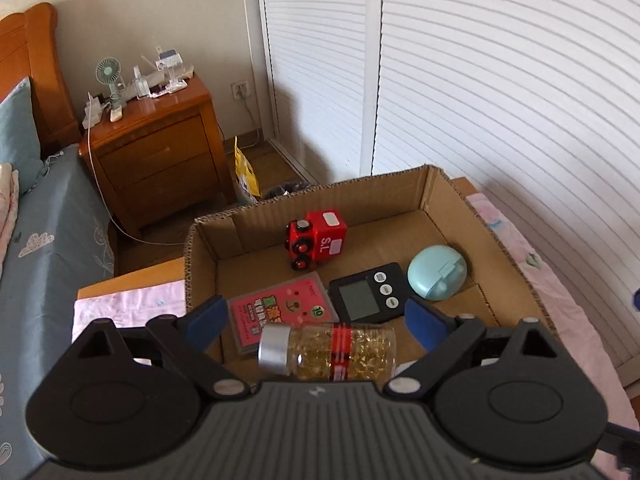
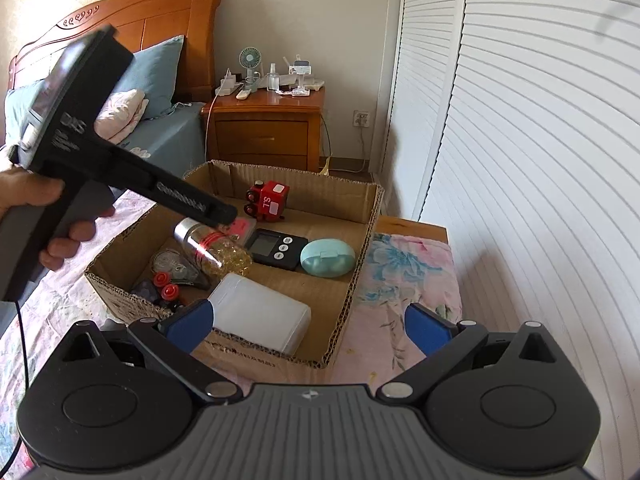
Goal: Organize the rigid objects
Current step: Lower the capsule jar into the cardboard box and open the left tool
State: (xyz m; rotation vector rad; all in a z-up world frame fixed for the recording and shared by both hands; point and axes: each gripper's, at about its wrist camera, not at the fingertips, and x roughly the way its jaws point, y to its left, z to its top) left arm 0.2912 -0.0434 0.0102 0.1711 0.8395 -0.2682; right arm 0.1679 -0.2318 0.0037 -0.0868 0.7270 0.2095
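An open cardboard box (image 1: 320, 196) holds a red toy train (image 1: 316, 244), a pink card pack (image 1: 280, 312), a black timer (image 1: 368, 294) and a teal round case (image 1: 438, 272). A bottle of golden capsules (image 1: 336, 354) lies on its side between the fingers of my left gripper (image 1: 316, 320), which is open with gaps at both pads. In the right wrist view the left gripper (image 2: 222, 214) hovers over that bottle (image 2: 216, 250). My right gripper (image 2: 310, 326) stands wide open at the box's near edge (image 2: 280, 354), with a white plastic container (image 2: 260, 320) lying in the box beside its left finger.
Red-capped small items (image 2: 166, 284) fill the box's near left corner. The box rests on a pink floral cloth (image 2: 400, 280). A hand (image 2: 32, 196) holds the left gripper. A wooden nightstand (image 2: 264, 132) and a bed (image 2: 160, 136) stand behind, and white louvred doors (image 2: 520, 120) run along the right.
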